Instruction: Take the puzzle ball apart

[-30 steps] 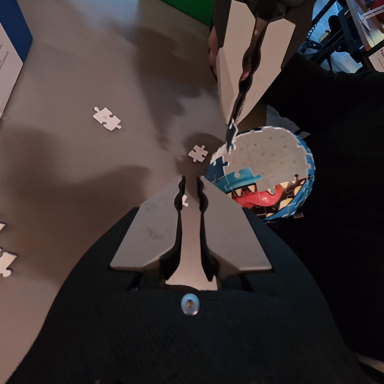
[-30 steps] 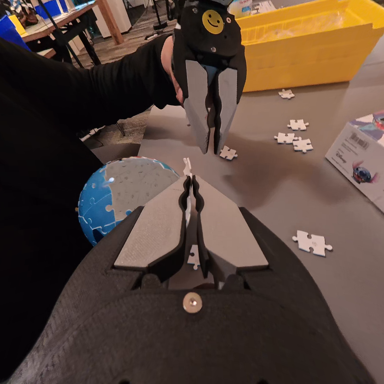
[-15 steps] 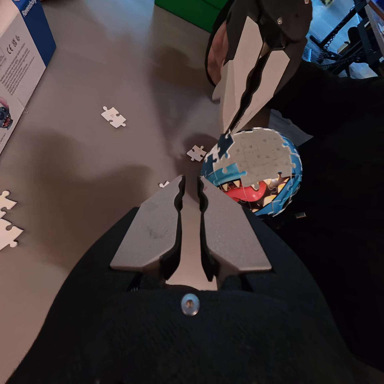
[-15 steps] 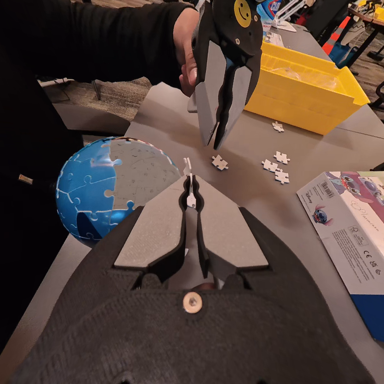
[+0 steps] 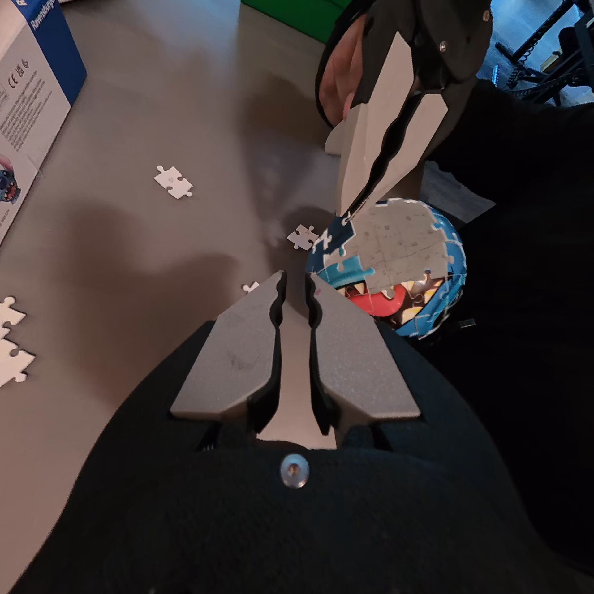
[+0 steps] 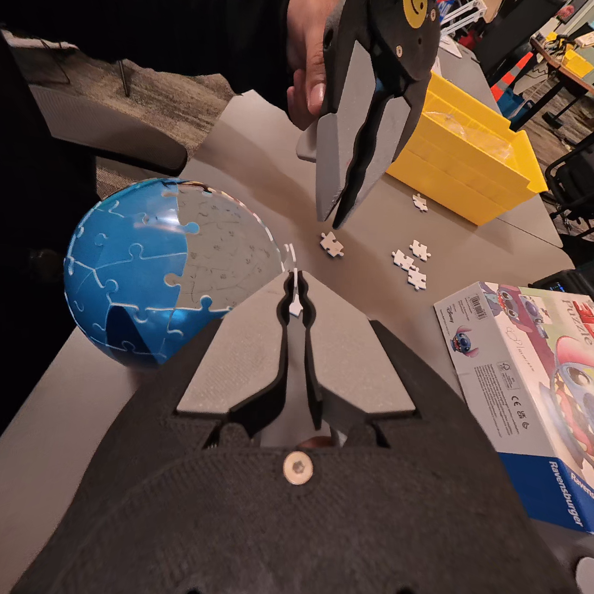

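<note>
The puzzle ball (image 5: 401, 250) (image 6: 128, 273) is blue with a toothed mouth and a large bare grey patch where pieces are off. It rests at the table's near edge. My right gripper (image 6: 294, 276) (image 5: 345, 213) is shut on a white puzzle piece (image 6: 293, 289), held edge-on right beside the ball's upper rim. I cannot tell whether the piece touches the ball. My left gripper (image 5: 294, 279) (image 6: 331, 221) is narrowly open and empty, hovering over the table just left of the ball.
Loose white pieces lie on the grey table (image 5: 144, 257): one near the ball (image 5: 302, 237), a joined pair (image 5: 173, 181), several more (image 6: 411, 262). The puzzle box (image 6: 530, 369) (image 5: 29, 96) lies on the table, on the far side of the pieces from the ball. A yellow bin (image 6: 466, 167) stands beyond them. Spacing between my two grippers at the tips: around 6 cm.
My right gripper has moved with the held piece closer to the ball, which looks larger in its view. My left gripper has drawn back, bringing the box into view. Both jaws are unchanged.
</note>
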`<control>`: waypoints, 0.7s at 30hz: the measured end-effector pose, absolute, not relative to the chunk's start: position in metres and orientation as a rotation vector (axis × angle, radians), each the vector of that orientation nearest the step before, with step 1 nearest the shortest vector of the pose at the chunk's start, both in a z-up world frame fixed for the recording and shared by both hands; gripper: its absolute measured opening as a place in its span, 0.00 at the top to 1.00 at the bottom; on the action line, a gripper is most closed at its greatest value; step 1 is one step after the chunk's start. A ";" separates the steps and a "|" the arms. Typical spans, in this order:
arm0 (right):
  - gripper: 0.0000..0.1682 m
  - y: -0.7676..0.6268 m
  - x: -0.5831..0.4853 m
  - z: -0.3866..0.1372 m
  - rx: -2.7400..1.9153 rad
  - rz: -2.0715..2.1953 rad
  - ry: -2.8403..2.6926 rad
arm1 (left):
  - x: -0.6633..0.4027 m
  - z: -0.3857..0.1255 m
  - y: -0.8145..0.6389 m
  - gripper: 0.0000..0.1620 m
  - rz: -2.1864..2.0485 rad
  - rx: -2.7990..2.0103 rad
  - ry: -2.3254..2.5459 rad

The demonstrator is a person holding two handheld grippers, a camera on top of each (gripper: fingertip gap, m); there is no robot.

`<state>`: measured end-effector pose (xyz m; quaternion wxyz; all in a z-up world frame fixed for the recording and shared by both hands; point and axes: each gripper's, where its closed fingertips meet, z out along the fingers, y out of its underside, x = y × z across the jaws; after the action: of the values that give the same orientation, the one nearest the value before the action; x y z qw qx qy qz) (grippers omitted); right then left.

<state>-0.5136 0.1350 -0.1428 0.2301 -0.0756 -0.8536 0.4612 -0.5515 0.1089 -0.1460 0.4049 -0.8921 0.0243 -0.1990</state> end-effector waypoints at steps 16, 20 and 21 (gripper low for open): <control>1.00 0.139 -0.519 -0.142 -0.257 1.349 -2.380 | -0.565 -0.154 0.120 0.96 -0.550 -2.244 0.079; 1.00 0.138 -0.519 -0.141 -0.253 1.343 -2.380 | -0.562 -0.154 0.115 0.96 -0.541 -2.240 0.081; 1.00 0.138 -0.520 -0.141 -0.252 1.342 -2.380 | -0.561 -0.154 0.114 0.96 -0.541 -2.239 0.082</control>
<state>-0.5195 0.1377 -0.1412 0.1977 -0.0901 -0.8503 0.4794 -0.5611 0.1144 -0.1544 0.4064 -0.8876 0.0326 -0.2145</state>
